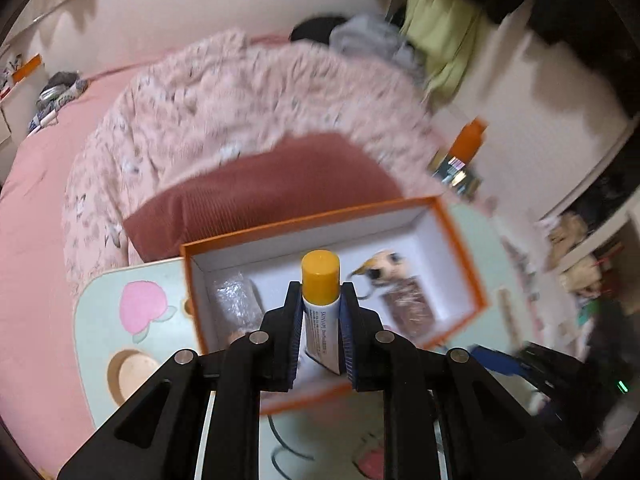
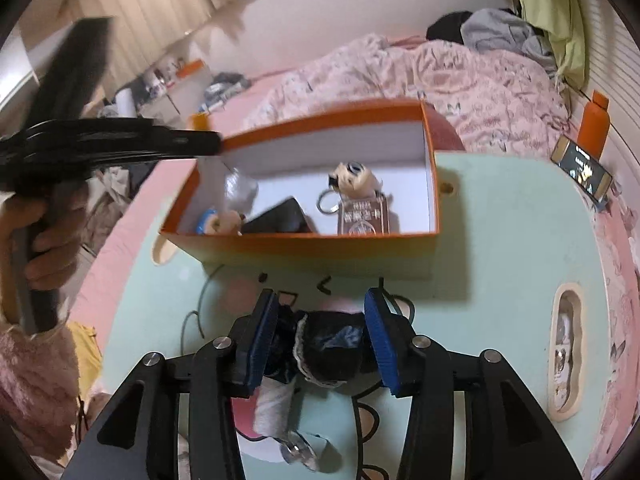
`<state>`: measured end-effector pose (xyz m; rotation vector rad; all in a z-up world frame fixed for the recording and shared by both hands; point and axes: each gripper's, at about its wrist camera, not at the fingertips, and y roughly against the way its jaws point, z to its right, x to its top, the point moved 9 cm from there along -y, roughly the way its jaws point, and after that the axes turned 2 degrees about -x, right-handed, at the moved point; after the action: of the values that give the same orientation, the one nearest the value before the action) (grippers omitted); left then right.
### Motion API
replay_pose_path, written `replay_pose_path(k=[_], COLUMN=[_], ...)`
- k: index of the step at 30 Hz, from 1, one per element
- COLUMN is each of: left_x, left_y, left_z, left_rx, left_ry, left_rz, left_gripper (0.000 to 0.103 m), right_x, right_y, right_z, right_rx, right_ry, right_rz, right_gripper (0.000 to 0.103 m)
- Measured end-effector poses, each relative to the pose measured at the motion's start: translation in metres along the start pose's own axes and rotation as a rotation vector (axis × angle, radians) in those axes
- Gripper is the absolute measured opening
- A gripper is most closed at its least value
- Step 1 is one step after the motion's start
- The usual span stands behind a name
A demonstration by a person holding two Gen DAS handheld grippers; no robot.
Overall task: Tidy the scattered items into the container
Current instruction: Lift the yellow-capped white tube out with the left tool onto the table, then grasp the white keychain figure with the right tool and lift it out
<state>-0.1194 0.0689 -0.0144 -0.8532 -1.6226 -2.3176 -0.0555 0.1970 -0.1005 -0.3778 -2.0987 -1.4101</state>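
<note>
1. Left gripper (image 1: 320, 312): black frame, blue-padded fingers (image 1: 297, 320) pinching a white tube with a yellow-orange cap (image 1: 320, 300). The cap stands up clear of the pads; the tube is upright between them.
2. The tube hangs over the open orange cardboard box with a white inside (image 1: 452, 236), at its near wall.
3. In the box, seen from the right wrist: a small cream animal charm on a metal ring (image 2: 354, 176), a clear rectangular tag with printed characters (image 2: 364, 216), a flat black object (image 2: 280, 220), a crinkled clear wrapper (image 2: 240, 188), and a small blue-and-cream figure (image 2: 216, 222).
4. The box sits on a pale mint-green counter with cartoon drawings (image 2: 500, 240), which lies on a bed with a pink floral quilt (image 2: 460, 76).
5. Right gripper (image 2: 320, 332): fingers spread, low over the counter, one to each side of a small doll in a dark navy dress with white lace trim (image 2: 332, 344). The doll lies on the counter, outside the box, on its near side. Whether the pads touch the fabric I cannot tell.
6. A hand in a fuzzy pink sleeve (image 2: 36, 240) grips the left gripper's handle at the left edge of the right wrist view.
7. A lit phone (image 2: 582, 170) and an orange bottle (image 2: 596, 124) rest beyond the counter's far right edge.
</note>
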Motion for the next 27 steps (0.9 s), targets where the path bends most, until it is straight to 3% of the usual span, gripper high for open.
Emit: replay_pose_path(k=[5,8,11,15,20,22,27], left_x=[-0.030,-0.062,-0.094,-0.116,-0.122,-0.124,-0.119], left_y=[0.040,0.037,0.020,-0.003,-0.022,-0.026,-0.022], left_z=[0.004,0.005,0.010,0.008,0.001,-0.003,-0.009], left_rx=[-0.045,-0.052,-0.063,-0.024,-0.012,-0.011,0.001], left_ry=[0.011,0.014,0.026,0.037,0.074,0.089,0.086], left_rz=[0.047,0.019,-0.035,-0.061,-0.061,-0.071,-0.045], left_gripper=[0.019,0.019,0.019,0.019,0.024,0.031,0.031], right_x=[0.015,0.033,0.058,0.089,0.095,0.093,0.092], right_y=[0.014,0.020,0.020,-0.005,-0.053,-0.071,-0.099], right_z=[-0.002,0.003,0.012,0.022,0.008,0.004,0.011], right_rx=[0.017,0.002,-0.066,-0.127,-0.059,-0.093,-0.198], right_ry=[-0.008,-0.004,0.030,0.054,0.091,0.119,0.178], right_rz=[0.043,0.060,0.059,-0.021,-0.155,-0.195,-0.223], right_gripper=[0.045,0.045,0.045,0.045,0.044,0.044,0.037])
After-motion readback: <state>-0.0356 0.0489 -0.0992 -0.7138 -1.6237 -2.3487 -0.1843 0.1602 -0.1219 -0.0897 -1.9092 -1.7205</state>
